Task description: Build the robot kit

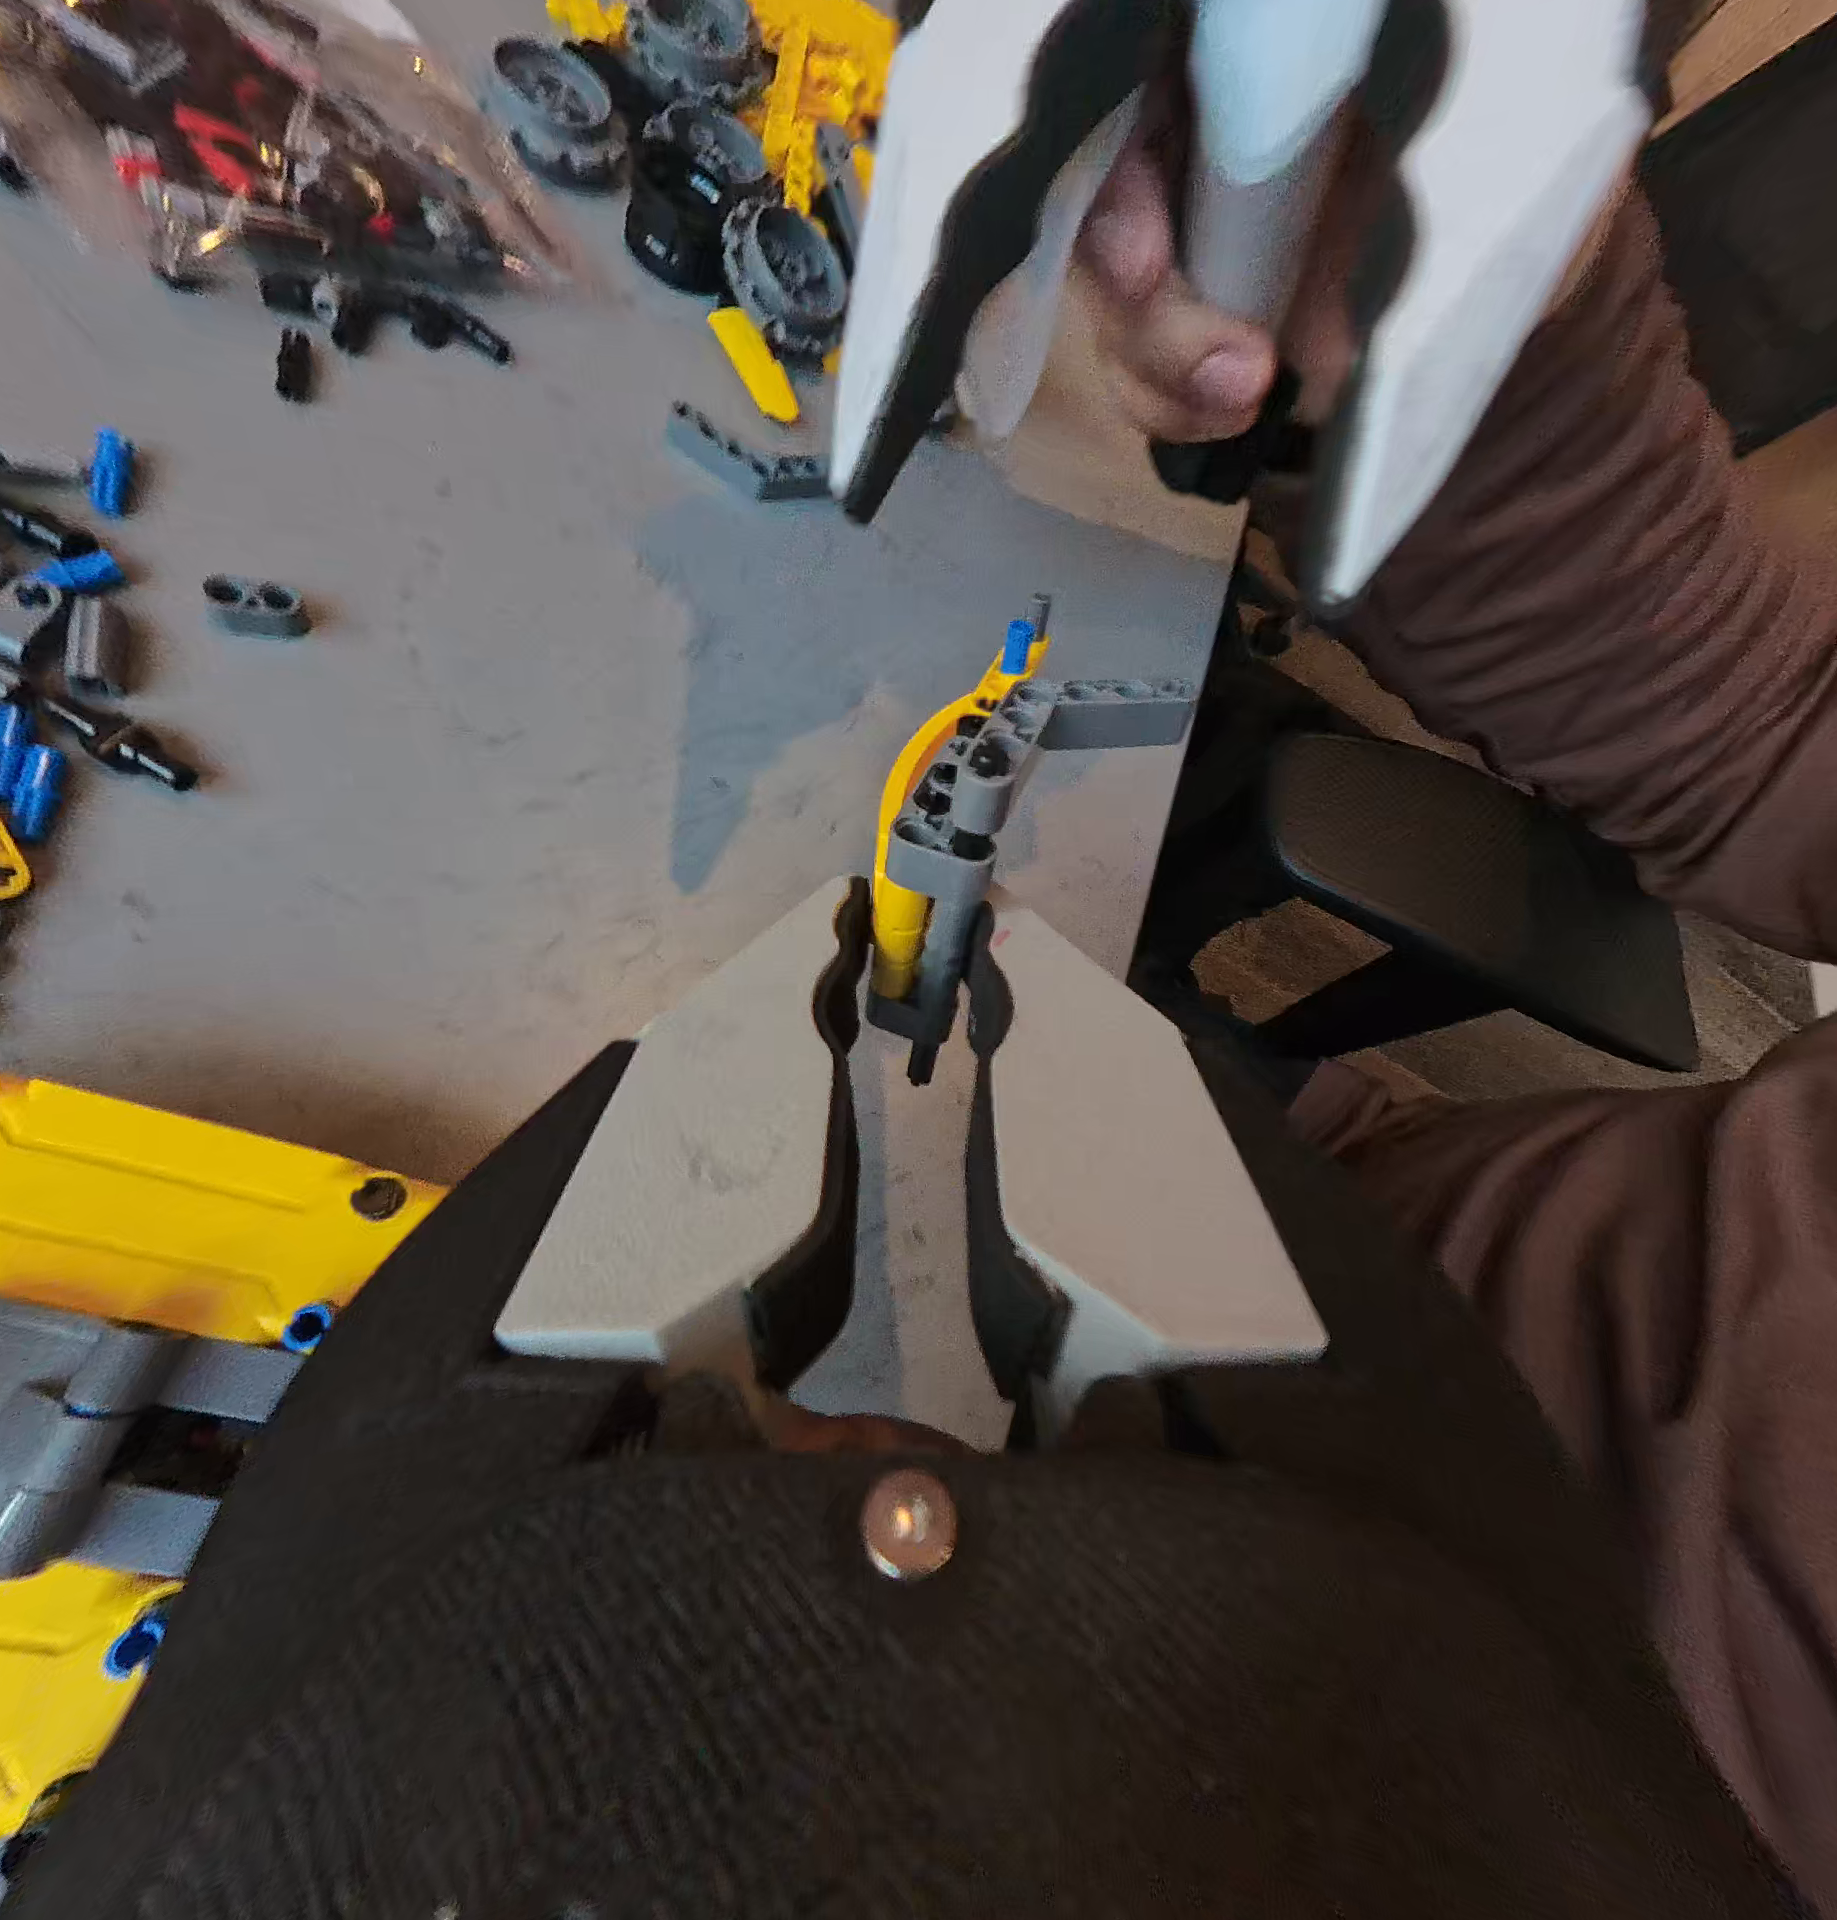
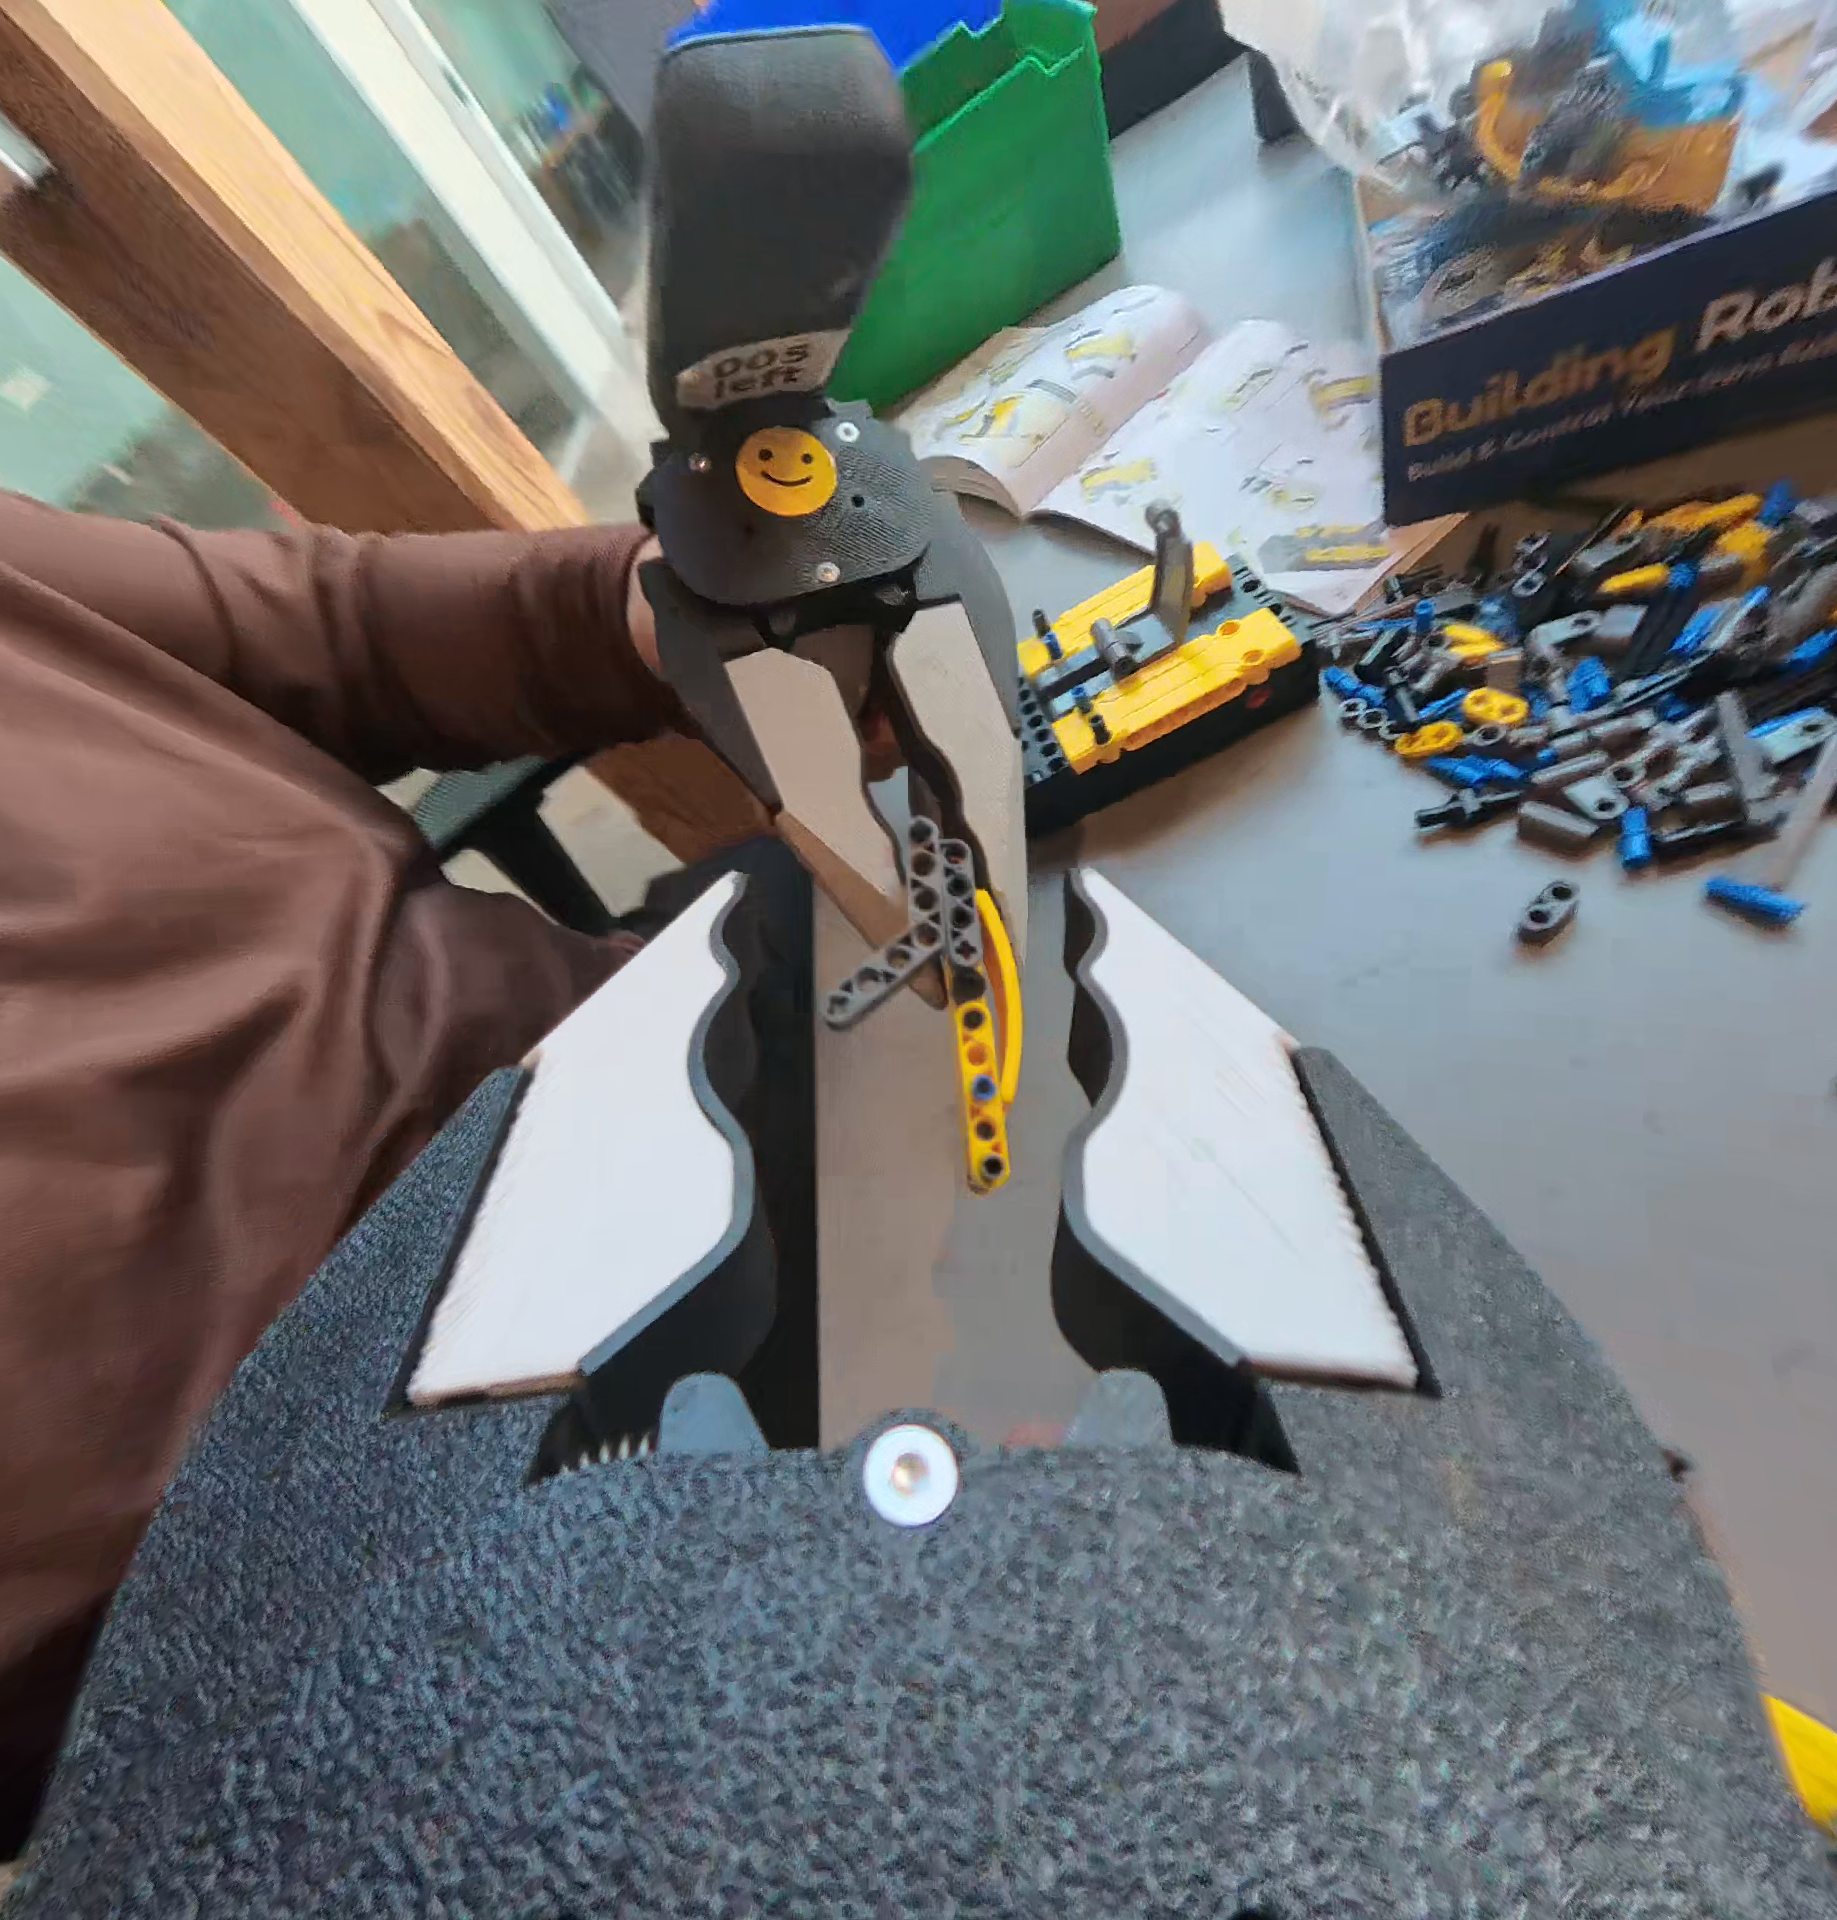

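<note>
My left gripper (image 1: pixel 919 961) has its jaws clamped on a small yellow-grey assembly (image 1: pixel 961 800); my right gripper (image 2: pixel 909 1039), jaws apart, is near it, above the bench (image 1: pixel 457 831)

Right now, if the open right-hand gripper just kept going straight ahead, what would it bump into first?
Probably the yellow and grey brick assembly that the left gripper holds clamped: it hangs straight ahead of the right gripper, whose jaws stand wide apart. Depth is hard to judge.
</note>
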`<state>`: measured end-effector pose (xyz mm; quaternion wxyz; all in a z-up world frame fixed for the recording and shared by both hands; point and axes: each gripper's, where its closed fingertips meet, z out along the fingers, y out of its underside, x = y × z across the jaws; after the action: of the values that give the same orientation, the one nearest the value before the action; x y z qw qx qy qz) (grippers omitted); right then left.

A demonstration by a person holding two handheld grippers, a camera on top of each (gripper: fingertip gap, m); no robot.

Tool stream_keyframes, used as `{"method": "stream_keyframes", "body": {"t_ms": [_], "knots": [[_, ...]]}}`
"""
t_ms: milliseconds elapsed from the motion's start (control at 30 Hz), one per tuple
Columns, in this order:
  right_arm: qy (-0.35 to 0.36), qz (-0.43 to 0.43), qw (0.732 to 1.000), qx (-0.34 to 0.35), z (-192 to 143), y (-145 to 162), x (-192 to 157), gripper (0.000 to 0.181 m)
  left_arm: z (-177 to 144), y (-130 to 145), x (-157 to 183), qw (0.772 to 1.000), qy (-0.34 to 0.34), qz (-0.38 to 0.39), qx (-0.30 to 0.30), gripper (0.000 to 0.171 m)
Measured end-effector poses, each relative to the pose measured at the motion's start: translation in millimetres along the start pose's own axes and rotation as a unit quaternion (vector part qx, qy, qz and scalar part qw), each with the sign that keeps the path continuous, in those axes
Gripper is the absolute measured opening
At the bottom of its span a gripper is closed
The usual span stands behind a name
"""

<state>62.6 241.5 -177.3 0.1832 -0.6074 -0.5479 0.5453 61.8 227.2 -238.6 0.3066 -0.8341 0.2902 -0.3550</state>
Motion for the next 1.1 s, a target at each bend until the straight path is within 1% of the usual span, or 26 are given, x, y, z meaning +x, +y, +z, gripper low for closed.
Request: {"method": "stream_keyframes", "body": {"t_ms": [100, 167, 233, 267, 300, 333, 367, 400, 433, 467, 500, 533, 600, 633, 733, 767, 800, 833, 867, 933, 1000, 1100], "knots": [[0.062, -0.077, 0.994, -0.036, 9, 4, -2, 0.058, 7, 6, -9, 0.998, 0.005, -0.055, -0.007, 0.014], [0.094, -0.123, 0.987, -0.053, 16, 9, -4, 0.058, 12, 7, -15, 0.997, 0.002, -0.074, 0.000, 0.014], [0.146, -0.159, 0.974, -0.073, 19, 16, 4, 0.058, 16, 5, -13, 0.997, 0.010, -0.076, 0.017, 0.014], [0.178, -0.179, 0.965, -0.071, 17, 15, 9, 0.058, 16, 1, -10, 0.997, 0.013, -0.064, 0.034, 0.014], [0.207, -0.200, 0.956, -0.053, 13, 11, 12, 0.058, 15, -3, -7, 0.998, 0.011, -0.045, 0.051, 0.014], [0.225, -0.217, 0.950, -0.020, 8, 4, 10, 0.058, 12, -9, -6, 0.997, -0.006, -0.013, 0.073, 0.014], [0.229, -0.226, 0.947, 0.020, 2, -4, 3, 0.058, 6, -18, -8, 0.993, -0.040, 0.033, 0.103, 0.014], [0.225, -0.229, 0.945, 0.060, -5, -10, -5, 0.057, -2, -27, -10, 0.983, -0.081, 0.092, 0.134, 0.014], [0.226, -0.228, 0.942, 0.093, -13, -14, -9, 0.057, -10, -33, -11, 0.967, -0.128, 0.157, 0.157, 0.014], [0.231, -0.222, 0.939, 0.122, -21, -16, -10, 0.057, -17, -36, -17, 0.943, -0.186, 0.218, 0.167, 0.014], [0.236, -0.211, 0.937, 0.145, -29, -16, -7, 0.057, -23, -36, -25, 0.916, -0.249, 0.268, 0.166, 0.014], [0.240, -0.197, 0.936, 0.164, -34, -14, -3, 0.058, -26, -36, -30, 0.889, -0.295, 0.310, 0.163, 0.014], [0.257, -0.175, 0.932, 0.186, -41, -5, 12, 0.061, -26, -32, -31, 0.843, -0.343, 0.383, 0.159, 0.014], [0.269, -0.170, 0.930, 0.186, -41, 1, 20, 0.063, -26, -31, -30, 0.819, -0.364, 0.414, 0.156, 0.014], [0.297, -0.179, 0.920, 0.182, -42, 7, 32, 0.063, -24, -28, -26, 0.760, -0.396, 0.492, 0.152, 0.014], [0.305, -0.187, 0.916, 0.180, -42, 5, 33, 0.063, -24, -28, -24, 0.745, -0.404, 0.509, 0.149, 0.014], [0.314, -0.196, 0.912, 0.177, -42, 4, 34, 0.063, -24, -29, -22, 0.738, -0.406, 0.516, 0.153, 0.014], [0.325, -0.204, 0.907, 0.172, -42, 3, 36, 0.063, -20, -28, -19, 0.739, -0.398, 0.522, 0.154, 0.014], [0.334, -0.208, 0.905, 0.162, -40, 4, 39, 0.063, -16, -25, -20, 0.741, -0.391, 0.526, 0.144, 0.014], [0.342, -0.214, 0.904, 0.140, -34, 7, 43, 0.063, -13, -22, -26, 0.745, -0.396, 0.522, 0.124, 0.014], [0.347, -0.221, 0.904, 0.117, -28, 11, 46, 0.063, -11, -20, -29, 0.751, -0.391, 0.519, 0.117, 0.014], [0.364, -0.230, 0.898, 0.094, -24, 14, 51, 0.063, -10, -19, -32, 0.751, -0.394, 0.519, 0.110, 0.014]]}}
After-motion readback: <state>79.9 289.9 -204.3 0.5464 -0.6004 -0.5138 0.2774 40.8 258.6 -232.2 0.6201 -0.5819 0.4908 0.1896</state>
